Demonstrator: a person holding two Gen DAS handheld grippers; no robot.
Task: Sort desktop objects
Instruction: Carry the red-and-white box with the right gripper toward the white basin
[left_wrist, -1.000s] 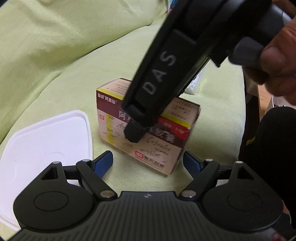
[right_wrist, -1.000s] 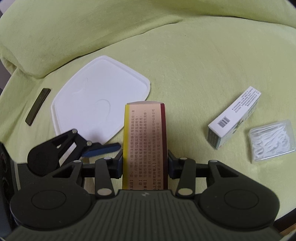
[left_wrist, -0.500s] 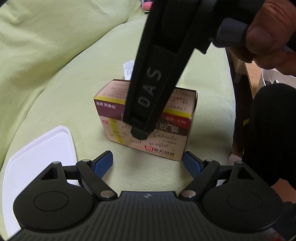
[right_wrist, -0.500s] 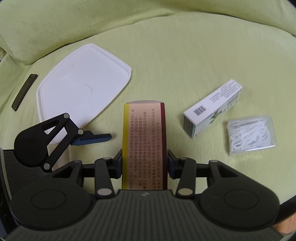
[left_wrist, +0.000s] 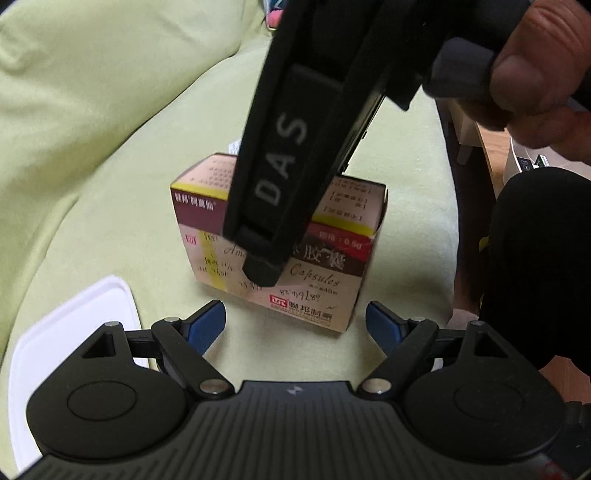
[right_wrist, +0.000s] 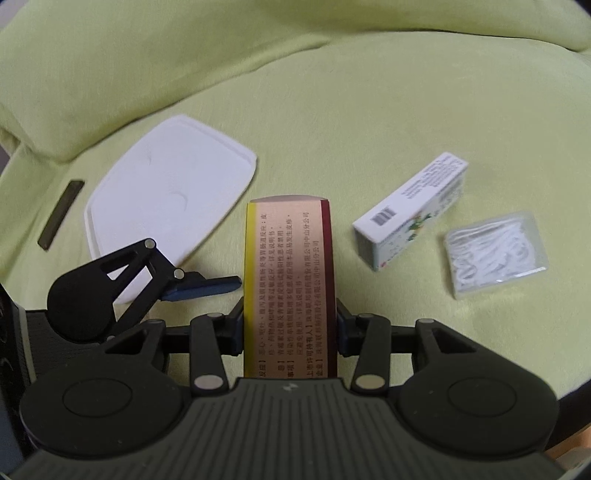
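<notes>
Only right wrist shows floss picks (right_wrist: 495, 254).

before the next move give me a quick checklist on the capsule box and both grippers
1. Right gripper shut on capsule box: ok.
2. Box sits square between the fingers: ok.
3. Left gripper open, apart from the box: ok.
4. Box lifted off the green cushion: cannot tell.
5. White lid bare, nothing on it: ok.
6. White carton and floss pick pack apart from the held box: ok.
</notes>
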